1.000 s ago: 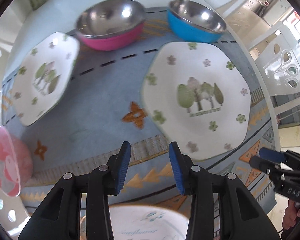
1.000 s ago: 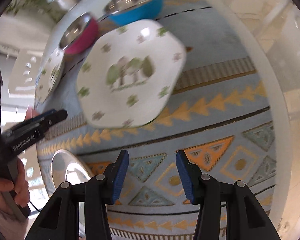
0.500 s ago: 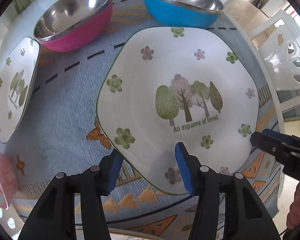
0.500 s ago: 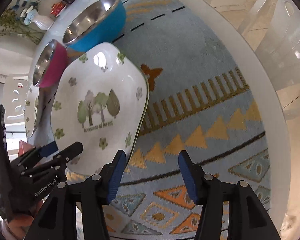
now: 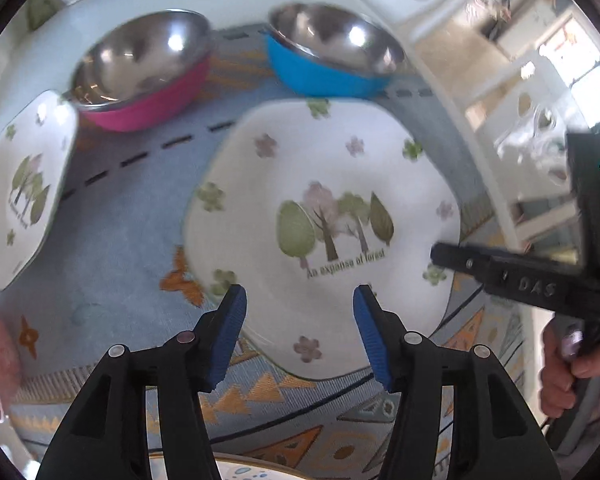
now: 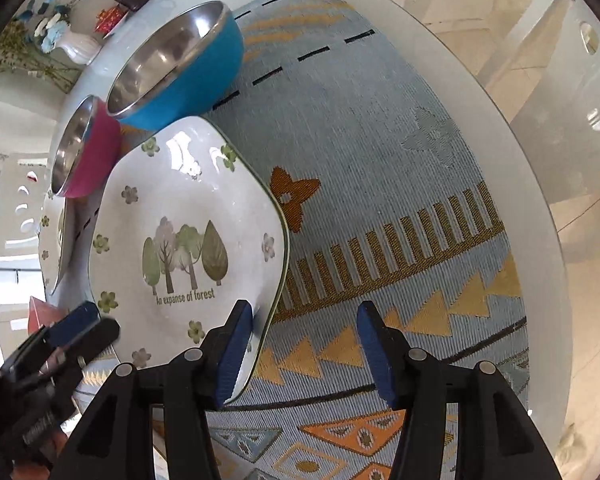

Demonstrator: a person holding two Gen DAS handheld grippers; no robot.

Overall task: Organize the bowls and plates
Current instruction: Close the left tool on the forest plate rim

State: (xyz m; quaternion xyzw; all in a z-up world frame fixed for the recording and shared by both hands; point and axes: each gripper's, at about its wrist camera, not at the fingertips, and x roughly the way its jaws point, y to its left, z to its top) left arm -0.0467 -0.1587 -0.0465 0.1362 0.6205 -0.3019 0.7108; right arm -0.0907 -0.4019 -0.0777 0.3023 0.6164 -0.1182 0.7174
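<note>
Over the forest plate point(image 5: 324, 216) the left gripper point(image 5: 298, 322) is held, jaws just widened and empty; the right gripper's point(image 6: 300, 342) jaws, also parted, straddle its rim.

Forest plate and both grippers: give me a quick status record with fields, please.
forest plate: flat on the patterned mat, nearest both grippers
left gripper: jaws just opening, over the plate's near edge, nothing pinched
right gripper: open; left finger above the plate's right rim, right finger over the mat
second forest plate: apart, far left
bowls: pink bowl and blue bowl behind the plates, unstacked
</note>
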